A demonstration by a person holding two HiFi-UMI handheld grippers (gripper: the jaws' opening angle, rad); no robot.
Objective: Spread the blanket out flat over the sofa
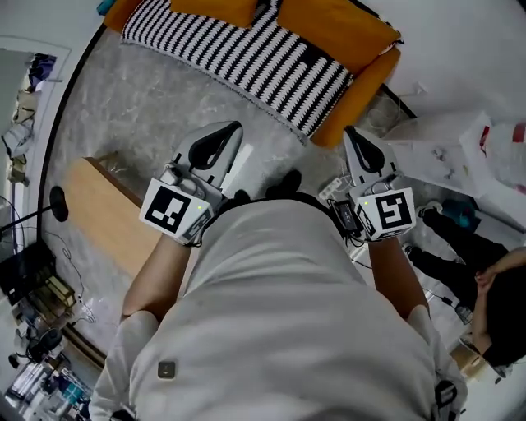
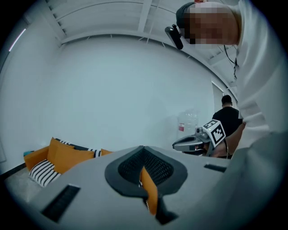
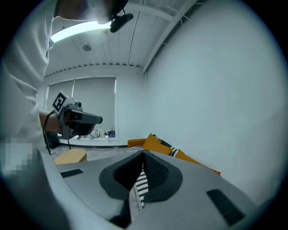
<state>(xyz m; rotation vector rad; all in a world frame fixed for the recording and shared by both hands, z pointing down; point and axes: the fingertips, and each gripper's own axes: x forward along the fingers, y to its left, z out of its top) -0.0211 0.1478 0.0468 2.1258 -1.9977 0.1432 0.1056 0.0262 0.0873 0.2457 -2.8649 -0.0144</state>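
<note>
Blanket (image 1: 255,57) is the black-and-white striped one. It's lying across the orange sofa (image 1: 370,78) up at 12 o'clock in the head view, looking pretty flat, with its near edge hanging down the front toward the pale floor (image 1: 148,115). Orange cushions (image 1: 329,25) poke out past its far edge, and the sofa arm at the 3 o'clock end is uncovered. Both claws sit close to the white shirt (image 1: 288,312) and well apart from the blanket, left claw (image 1: 230,131) at 10 o'clock of the shirt and right claw (image 1: 352,136) at 1 o'clock. Both point toward the sofa. Each one's jaws are squeezed fully together. The thin slit between them shows a sliver of orange on the left one and stripes on the right one. Over at 9 o'clock there's a light wooden surface (image 1: 99,214), and a second person (image 1: 501,304) in dark clothes is at the 4 o'clock edge.
</note>
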